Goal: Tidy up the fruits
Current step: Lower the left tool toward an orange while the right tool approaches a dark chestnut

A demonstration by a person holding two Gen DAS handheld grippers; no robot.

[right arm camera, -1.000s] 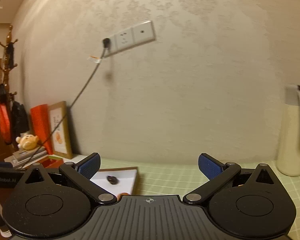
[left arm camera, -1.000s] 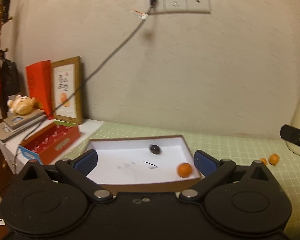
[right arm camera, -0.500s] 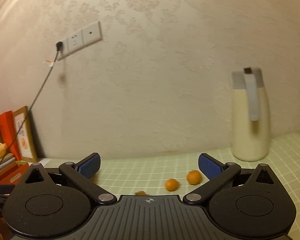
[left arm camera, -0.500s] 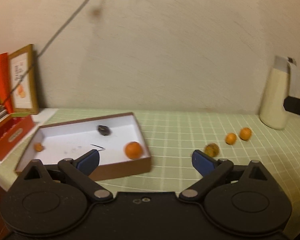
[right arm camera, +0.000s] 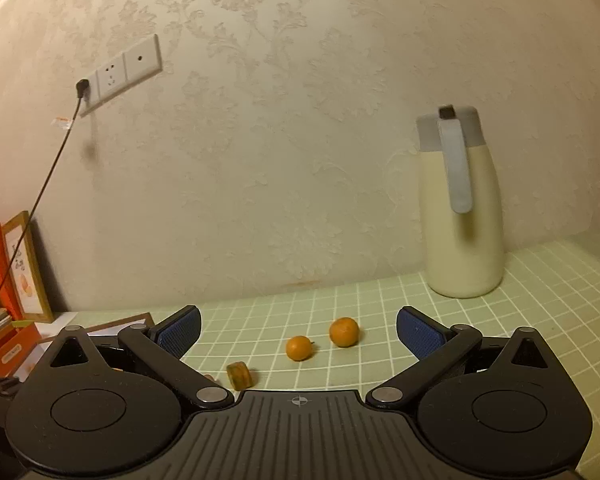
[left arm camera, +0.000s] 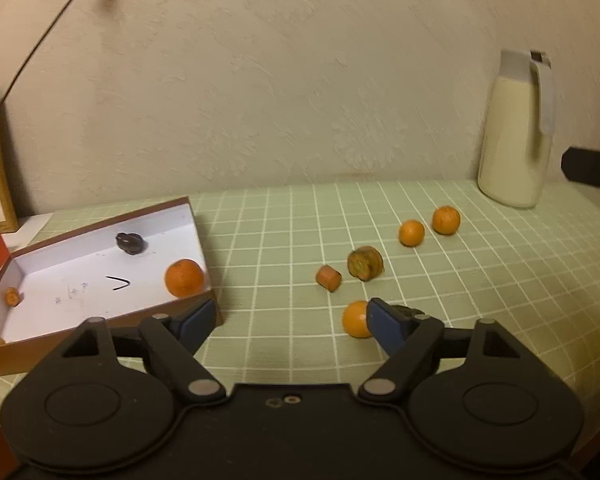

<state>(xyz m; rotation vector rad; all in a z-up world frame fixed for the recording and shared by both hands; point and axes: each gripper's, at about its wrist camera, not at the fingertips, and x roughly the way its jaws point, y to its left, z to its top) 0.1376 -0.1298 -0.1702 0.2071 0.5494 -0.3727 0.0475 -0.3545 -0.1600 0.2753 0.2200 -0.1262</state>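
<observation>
- closing on the nearest orange (left arm camera: 354, 319), just inside the right pad of the left gripper (left arm camera: 290, 322); jaws just narrowing, partly open, nothing pressed between them yet.
- needs shifting right to centre the fruit before pinching, then a gentle squeeze so it cannot roll away.
- carrying left to the box (left arm camera: 196, 216), beside the left pad, where one orange (left arm camera: 184, 277) already sits.
- holding the right gripper (right arm camera: 298, 332) wide and empty, two oranges (right arm camera: 299, 347) ahead of it.
</observation>
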